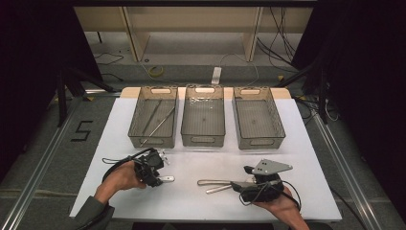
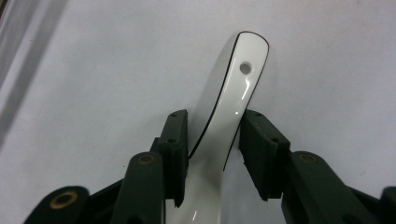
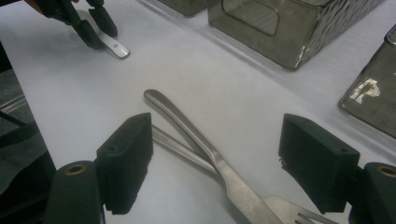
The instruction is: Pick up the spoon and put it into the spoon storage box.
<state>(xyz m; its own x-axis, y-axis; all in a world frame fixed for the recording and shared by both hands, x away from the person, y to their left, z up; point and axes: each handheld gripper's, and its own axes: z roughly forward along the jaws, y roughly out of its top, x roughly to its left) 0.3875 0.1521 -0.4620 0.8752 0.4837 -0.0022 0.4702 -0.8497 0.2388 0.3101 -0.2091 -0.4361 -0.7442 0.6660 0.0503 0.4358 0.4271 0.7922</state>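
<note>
A: Left gripper?
B: Clamping on a white spoon, jaws pressing both sides of the handle. Handle end with its small hole sticking out ahead of the jaws, over the white counter. Also showing in the high view, with the spoon tip poking out to the gripper's right.

A: Right gripper?
B: Standing wide open, gripping nothing. Hovering over a knife and a fork, both lying between the jaws on the counter. Knife crossing over the fork's handle, both handles reaching away ahead of the gripper. Fork tines sitting close in, near the bottom of the right gripper view.

A: Seen from the high view?
B: Right gripper pointing left, knife and fork handles lying just ahead of it. Two grippers keeping well apart.

A: Beyond the grippers?
B: Three bins sitting in a row, well ahead of both. Left bin holding some long thin utensils; middle bin and right bin looking bare, though hard telling through the walls.
</note>
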